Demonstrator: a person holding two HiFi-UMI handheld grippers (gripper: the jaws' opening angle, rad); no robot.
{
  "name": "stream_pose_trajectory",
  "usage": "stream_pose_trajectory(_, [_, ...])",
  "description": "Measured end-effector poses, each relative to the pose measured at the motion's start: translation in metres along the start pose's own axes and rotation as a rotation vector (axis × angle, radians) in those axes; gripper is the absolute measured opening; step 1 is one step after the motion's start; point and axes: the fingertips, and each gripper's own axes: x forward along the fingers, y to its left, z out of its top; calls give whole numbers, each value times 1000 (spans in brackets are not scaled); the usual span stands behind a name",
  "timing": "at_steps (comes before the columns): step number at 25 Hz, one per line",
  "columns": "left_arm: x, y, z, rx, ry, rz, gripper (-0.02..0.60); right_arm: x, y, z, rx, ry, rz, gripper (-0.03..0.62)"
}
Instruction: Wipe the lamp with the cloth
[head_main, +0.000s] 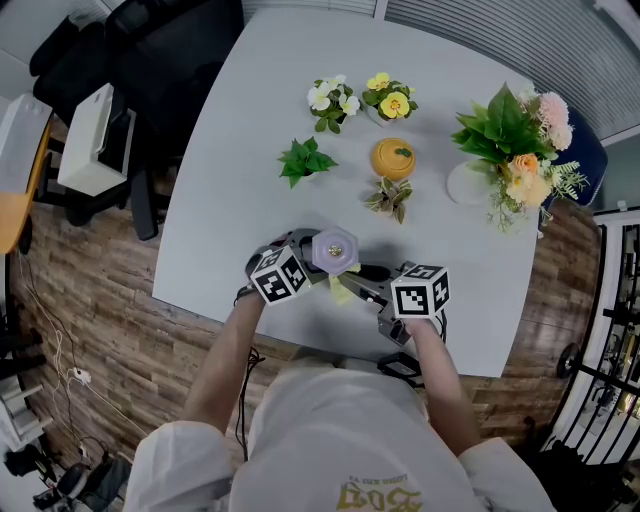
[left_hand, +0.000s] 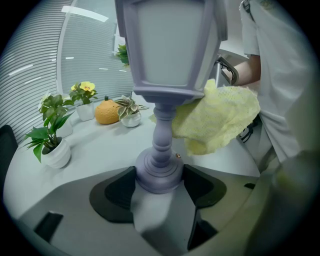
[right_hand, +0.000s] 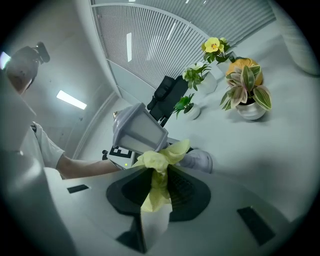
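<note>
While the left hand-held gripper (left_hand: 159, 176) is clamped on the round base of the upright lamp (left_hand: 172, 50) near the counter's (head_main: 240, 150) front edge, the right hand-held gripper (right_hand: 159, 187) pinches the yellow cloth (right_hand: 162, 157). The cloth touches the shade's lower rim from the lamp's right, with the vertical shade above it left to wipe.

White table (head_main: 240, 150) filling centre. Wood-plank floor (head_main: 90, 300) showing at 9 o'clock. Black chair (head_main: 150, 40) sitting at 11 o'clock. Slatted wall (head_main: 520, 30) running along 1 o'clock. Cables (head_main: 60, 360) trailing at 8 o'clock. Ceiling strip light (right_hand: 71, 100) glowing.
</note>
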Motion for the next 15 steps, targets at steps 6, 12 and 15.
stream_pose_trajectory(6, [-1, -1, 0, 0, -1, -2, 305, 7, -3, 2, -6, 13, -27, 95])
stream_pose_trajectory(12, [-2, 0, 1, 1, -3, 0, 305, 12, -7, 4, -11, 26, -51, 95])
stream_pose_trajectory(15, [-1, -1, 0, 1, -3, 0, 305, 14, -8, 4, -12, 31, -56, 95])
